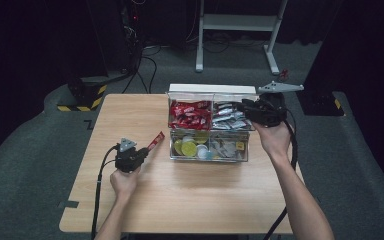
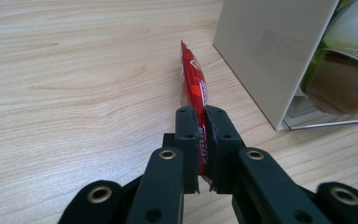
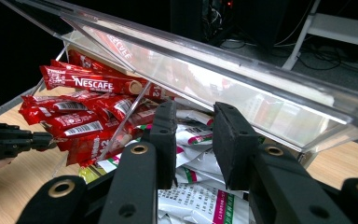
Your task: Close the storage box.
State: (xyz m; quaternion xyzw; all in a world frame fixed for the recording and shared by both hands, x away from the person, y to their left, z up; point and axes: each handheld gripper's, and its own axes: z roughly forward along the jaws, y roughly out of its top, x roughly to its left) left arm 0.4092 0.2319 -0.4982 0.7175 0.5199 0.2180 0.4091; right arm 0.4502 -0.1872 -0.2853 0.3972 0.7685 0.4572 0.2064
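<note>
My left gripper (image 1: pixel 147 149) (image 2: pixel 202 126) is shut on the near end of a red sachet stick (image 1: pixel 156 140) (image 2: pixel 193 79). The stick points out over the wooden table toward the left side of a clear compartment box (image 1: pixel 207 159) (image 2: pixel 265 51). My right gripper (image 1: pixel 245 107) (image 3: pixel 196 116) is at the box's back right, its jaws closed on the lower edge of the raised clear lid (image 1: pixel 212 90) (image 3: pixel 242 88). Red sachets (image 1: pixel 189 114) (image 3: pixel 88 84) fill the back left compartment and white sachets (image 1: pixel 230 117) (image 3: pixel 191 205) the back right one.
The box's front compartments hold round yellow and green pods (image 1: pixel 190 147) and small packets (image 1: pixel 225 147). The left gripper (image 3: pixel 51 139) shows far off in the right gripper view. A white frame (image 1: pixel 237 22) stands on the floor beyond the table.
</note>
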